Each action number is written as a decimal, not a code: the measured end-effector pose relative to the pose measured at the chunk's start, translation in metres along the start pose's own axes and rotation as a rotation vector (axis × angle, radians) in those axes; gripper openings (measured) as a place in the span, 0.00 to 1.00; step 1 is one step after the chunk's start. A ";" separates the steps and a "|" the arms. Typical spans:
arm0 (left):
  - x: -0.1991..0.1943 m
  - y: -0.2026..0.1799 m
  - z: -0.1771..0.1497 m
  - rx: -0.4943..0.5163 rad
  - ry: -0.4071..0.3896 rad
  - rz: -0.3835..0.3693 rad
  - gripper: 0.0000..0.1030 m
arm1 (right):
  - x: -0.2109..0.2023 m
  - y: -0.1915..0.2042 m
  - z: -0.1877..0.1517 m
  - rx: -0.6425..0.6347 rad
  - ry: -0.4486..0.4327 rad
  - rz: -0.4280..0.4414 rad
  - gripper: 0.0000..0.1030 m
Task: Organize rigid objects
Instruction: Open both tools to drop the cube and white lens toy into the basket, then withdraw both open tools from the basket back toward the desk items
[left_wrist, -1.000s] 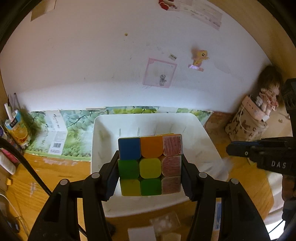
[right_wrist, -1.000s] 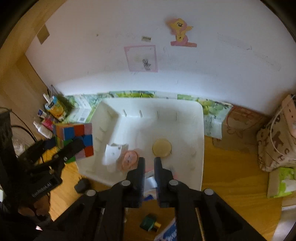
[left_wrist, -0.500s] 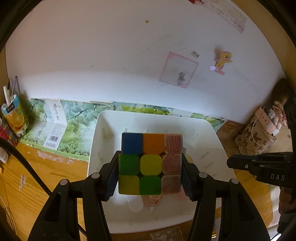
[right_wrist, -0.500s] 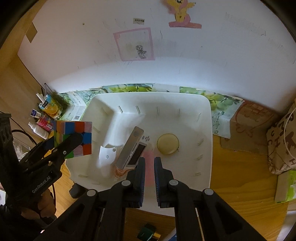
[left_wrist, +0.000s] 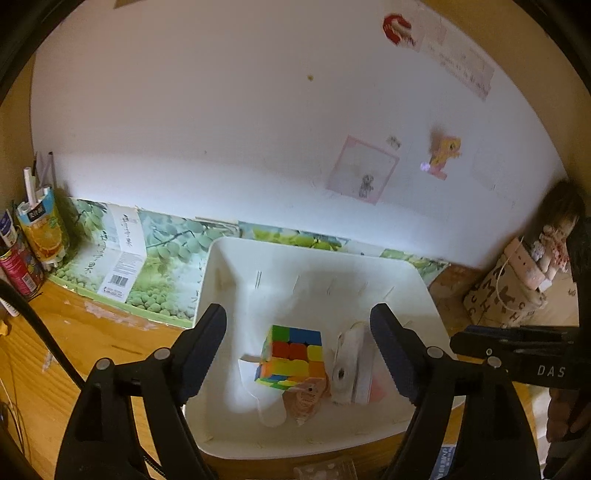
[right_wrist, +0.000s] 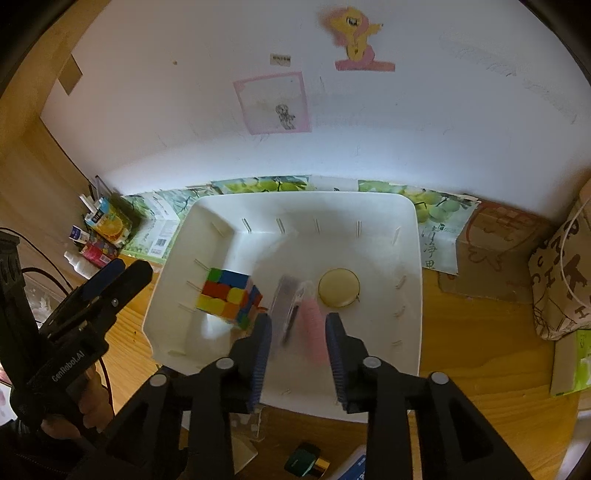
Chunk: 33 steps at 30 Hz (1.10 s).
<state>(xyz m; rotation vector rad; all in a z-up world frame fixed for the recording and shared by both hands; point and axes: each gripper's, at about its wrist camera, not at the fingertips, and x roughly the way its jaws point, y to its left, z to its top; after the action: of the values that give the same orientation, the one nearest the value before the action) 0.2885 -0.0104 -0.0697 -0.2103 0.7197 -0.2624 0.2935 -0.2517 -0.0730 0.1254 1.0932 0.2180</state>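
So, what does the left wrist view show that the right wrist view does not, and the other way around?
Only the left wrist view shows the doll at the right edge and the red sticker high on the wall. Only the right wrist view shows the round disc in the bin and the green object on the table. Both show the white bin, the cube lying inside it, the juice carton, and both grippers open, left and right.

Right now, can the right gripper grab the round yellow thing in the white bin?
Probably yes. The right gripper is open above the white bin, and the round yellow disc lies uncovered just beyond its fingertips. A blurred grey and pink item between the fingers could get in the way.
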 end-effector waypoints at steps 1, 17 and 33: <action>-0.005 0.000 0.001 -0.004 -0.012 0.001 0.80 | -0.004 0.001 -0.002 0.001 -0.008 0.001 0.34; -0.093 0.007 -0.003 -0.020 -0.187 -0.016 0.83 | -0.067 0.031 -0.041 0.005 -0.128 0.003 0.50; -0.162 0.037 -0.021 0.095 -0.253 -0.002 0.92 | -0.108 0.091 -0.110 0.043 -0.360 -0.045 0.66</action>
<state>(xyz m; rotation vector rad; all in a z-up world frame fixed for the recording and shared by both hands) 0.1636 0.0722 0.0047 -0.1502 0.4552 -0.2656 0.1372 -0.1899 -0.0110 0.1715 0.7414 0.1253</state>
